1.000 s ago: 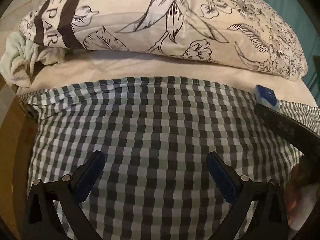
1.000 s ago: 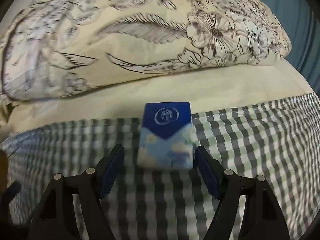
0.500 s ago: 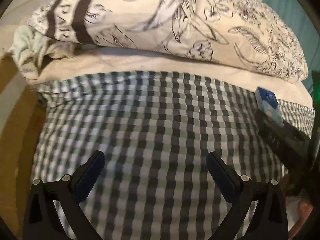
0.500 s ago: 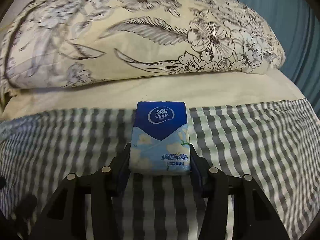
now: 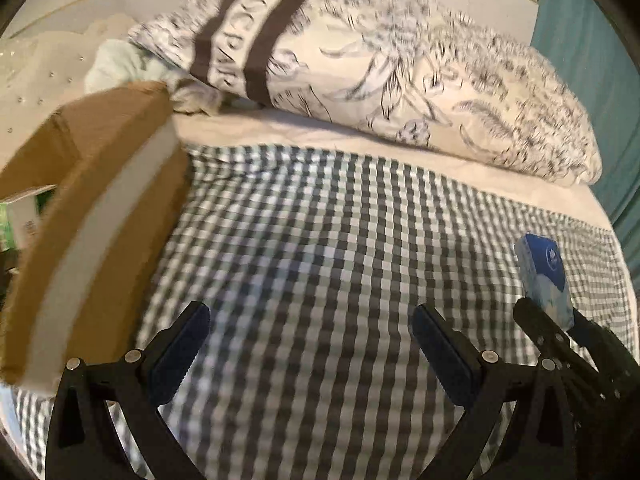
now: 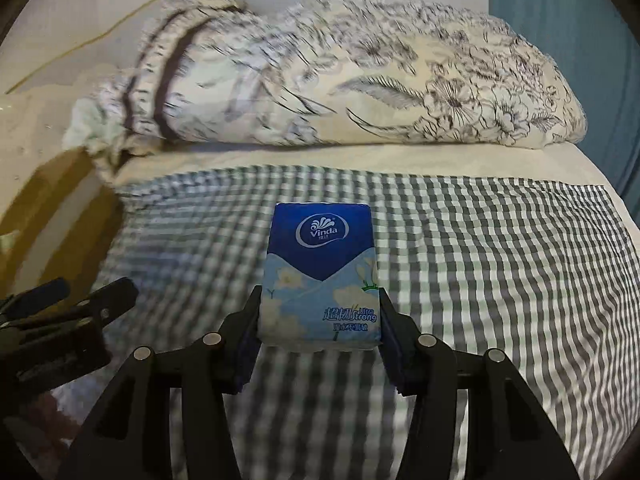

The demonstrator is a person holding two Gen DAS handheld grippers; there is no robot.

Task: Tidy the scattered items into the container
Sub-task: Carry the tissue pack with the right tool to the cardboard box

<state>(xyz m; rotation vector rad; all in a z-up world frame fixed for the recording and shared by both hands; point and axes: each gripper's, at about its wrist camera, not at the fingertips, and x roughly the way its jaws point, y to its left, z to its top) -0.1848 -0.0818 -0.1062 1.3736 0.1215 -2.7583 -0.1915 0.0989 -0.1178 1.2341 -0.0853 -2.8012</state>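
Two grippers work over the checked bed cover. Left of the left gripper (image 5: pixel 310 344), whose jaws stand spread with nothing between them, a cardboard box (image 5: pixel 92 208) has swung into sight, absent half a second ago. Between the jaws of the right gripper (image 6: pixel 320 332), a blue tissue pack (image 6: pixel 320 276) sits pinched and lifted, having been merely straddled a second ago. Likely the grasp is done, and carrying it leftward to the box comes next.

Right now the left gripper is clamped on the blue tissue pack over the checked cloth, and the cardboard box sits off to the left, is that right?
Not quite. The right gripper is clamped on the tissue pack, as the right wrist view shows; the left gripper is open and holds nothing. The checked cloth and cardboard box are as you said.
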